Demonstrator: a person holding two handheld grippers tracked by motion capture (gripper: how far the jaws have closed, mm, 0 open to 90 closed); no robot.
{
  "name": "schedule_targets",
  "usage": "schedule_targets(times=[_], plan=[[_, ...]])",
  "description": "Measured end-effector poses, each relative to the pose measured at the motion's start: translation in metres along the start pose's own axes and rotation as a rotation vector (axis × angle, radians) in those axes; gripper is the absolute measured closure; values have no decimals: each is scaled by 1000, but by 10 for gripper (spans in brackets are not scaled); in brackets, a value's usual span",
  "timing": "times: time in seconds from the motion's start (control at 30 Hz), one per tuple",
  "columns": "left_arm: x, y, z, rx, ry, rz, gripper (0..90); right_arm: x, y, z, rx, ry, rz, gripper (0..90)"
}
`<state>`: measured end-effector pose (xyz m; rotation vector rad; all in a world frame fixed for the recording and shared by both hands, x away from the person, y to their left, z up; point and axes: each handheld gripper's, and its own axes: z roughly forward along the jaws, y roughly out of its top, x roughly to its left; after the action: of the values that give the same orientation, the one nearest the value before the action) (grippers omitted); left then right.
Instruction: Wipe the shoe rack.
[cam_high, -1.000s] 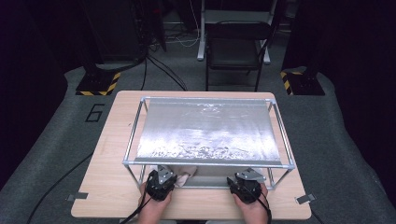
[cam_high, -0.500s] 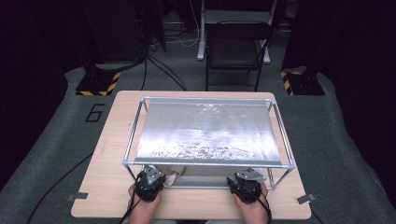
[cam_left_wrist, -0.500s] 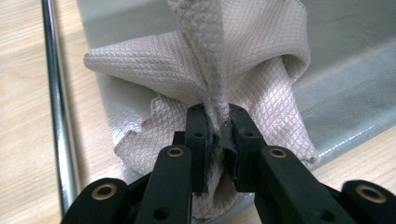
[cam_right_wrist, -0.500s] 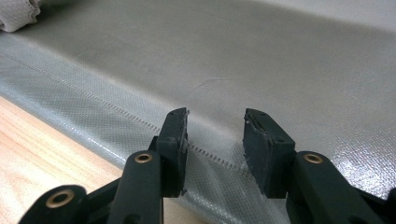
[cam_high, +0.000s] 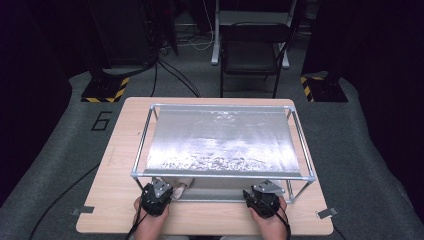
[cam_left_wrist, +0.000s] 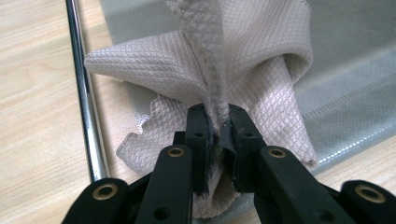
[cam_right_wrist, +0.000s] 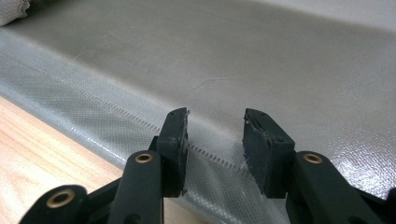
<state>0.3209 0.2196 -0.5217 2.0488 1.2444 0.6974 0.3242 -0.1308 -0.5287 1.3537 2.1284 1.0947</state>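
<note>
At the near edge of the table (cam_high: 115, 200), under the front rail of the metal frame (cam_high: 222, 175), the left gripper (cam_left_wrist: 216, 133) has its jaws clamped on a bunched fold of the beige cloth (cam_left_wrist: 252, 60), which rests just inside the frame's near left corner on the grey mat (cam_left_wrist: 350, 98); in the high view the cloth (cam_high: 180, 186) peeks out beside that gripper (cam_high: 156, 196). The right gripper (cam_right_wrist: 215, 140) stands with jaws apart over the mat's stitched hem, holding nothing, near the right front corner (cam_high: 263, 197). Risk, as judged: the pinch takes only a thin ridge of fabric, so a sharp pull could slip it free, or the cloth could snag on the chrome upright (cam_left_wrist: 86, 93) just beside it. The cloth is soft, diamond-quilted, with a terry-like edge; the mat is smooth, woven and slightly glossy; the frame tubes are round and polished.
</note>
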Motion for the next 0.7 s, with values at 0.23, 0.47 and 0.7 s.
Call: schedule_targets(times=[0.23,0.47,0.7], plan=[[-5,1,2,-4,-27,-27,819,0,0,0,0,-6,0,604],[-15,5,6,-53,-125,-61,818,0,0,0,1,-6,0,605],[-15,5,-1,-81,-112,-69,648,1,0,-1,-1,11,17,605]])
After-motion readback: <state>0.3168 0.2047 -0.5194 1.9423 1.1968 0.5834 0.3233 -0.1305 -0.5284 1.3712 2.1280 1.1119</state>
